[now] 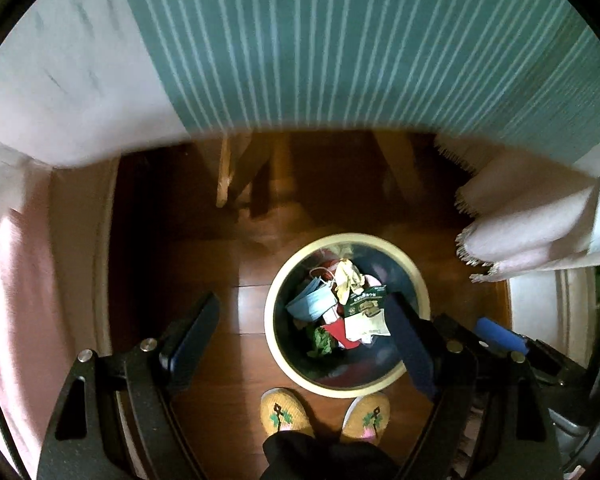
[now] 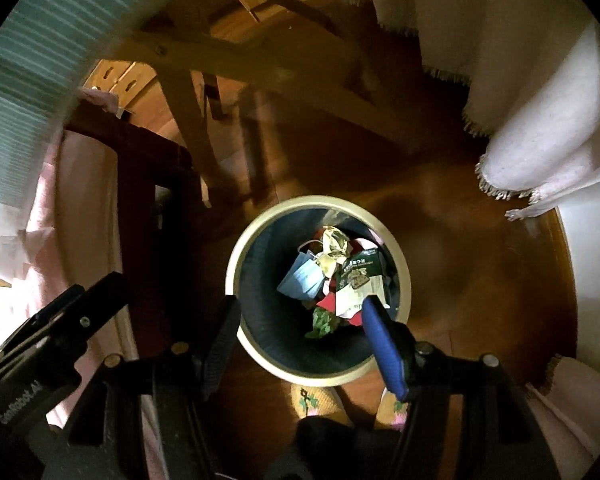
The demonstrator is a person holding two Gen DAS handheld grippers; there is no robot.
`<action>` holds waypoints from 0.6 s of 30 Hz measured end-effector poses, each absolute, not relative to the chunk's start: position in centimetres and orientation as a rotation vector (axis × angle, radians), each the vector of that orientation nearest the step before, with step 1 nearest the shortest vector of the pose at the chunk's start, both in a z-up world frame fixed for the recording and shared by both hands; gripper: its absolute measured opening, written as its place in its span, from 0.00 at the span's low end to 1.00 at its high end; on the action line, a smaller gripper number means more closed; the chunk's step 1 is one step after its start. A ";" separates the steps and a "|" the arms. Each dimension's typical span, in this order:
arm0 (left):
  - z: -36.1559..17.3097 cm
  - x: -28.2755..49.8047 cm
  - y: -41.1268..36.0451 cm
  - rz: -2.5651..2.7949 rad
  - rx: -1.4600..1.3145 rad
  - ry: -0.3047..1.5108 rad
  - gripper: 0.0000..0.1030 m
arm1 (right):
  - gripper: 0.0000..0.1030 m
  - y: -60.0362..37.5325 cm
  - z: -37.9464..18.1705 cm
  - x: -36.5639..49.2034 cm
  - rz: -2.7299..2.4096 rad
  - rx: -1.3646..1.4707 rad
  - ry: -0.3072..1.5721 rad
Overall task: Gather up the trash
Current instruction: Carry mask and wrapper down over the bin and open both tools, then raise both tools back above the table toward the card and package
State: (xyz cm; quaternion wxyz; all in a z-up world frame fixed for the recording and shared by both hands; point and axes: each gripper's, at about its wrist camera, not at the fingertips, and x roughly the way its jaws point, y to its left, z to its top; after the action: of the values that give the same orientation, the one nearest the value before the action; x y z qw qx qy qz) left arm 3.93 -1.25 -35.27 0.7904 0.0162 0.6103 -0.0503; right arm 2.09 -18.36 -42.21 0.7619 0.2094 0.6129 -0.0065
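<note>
Because both grippers, left and right, hang over the bin with fingers spread and nothing held, the trash sits inside.

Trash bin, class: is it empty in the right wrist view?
No, the trash bin holds a blue face mask, crumpled wrappers and a green packet.

Dim, shadowed floor, bright washed-out cloth edges, motion blur, strong fisheye vignette.
</note>
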 end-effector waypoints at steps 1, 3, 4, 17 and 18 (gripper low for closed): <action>-34.1 4.1 -1.1 -0.108 0.030 1.310 0.81 | 0.61 -18.3 -41.2 2.1 -0.015 0.457 1.330; -31.5 4.2 -0.8 -0.106 0.022 1.299 0.81 | 0.61 -18.2 -38.7 2.0 -0.014 0.460 1.315; -30.0 4.3 -0.6 -0.106 0.020 1.289 0.81 | 0.61 -18.1 -37.5 1.9 -0.013 0.461 1.308; -11.1 5.0 2.2 -0.165 -0.005 1.122 0.81 | 0.61 -16.1 -20.1 0.7 -0.003 0.435 1.188; -10.0 5.0 2.5 -0.168 -0.007 1.110 0.81 | 0.61 -15.8 -18.8 0.5 -0.004 0.426 1.174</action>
State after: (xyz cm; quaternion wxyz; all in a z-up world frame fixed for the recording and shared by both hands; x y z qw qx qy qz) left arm 5.00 2.48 -10.03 0.8466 -0.0031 0.5262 -0.0795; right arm 0.55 -15.83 -18.83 0.8113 0.1993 0.5496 -0.0020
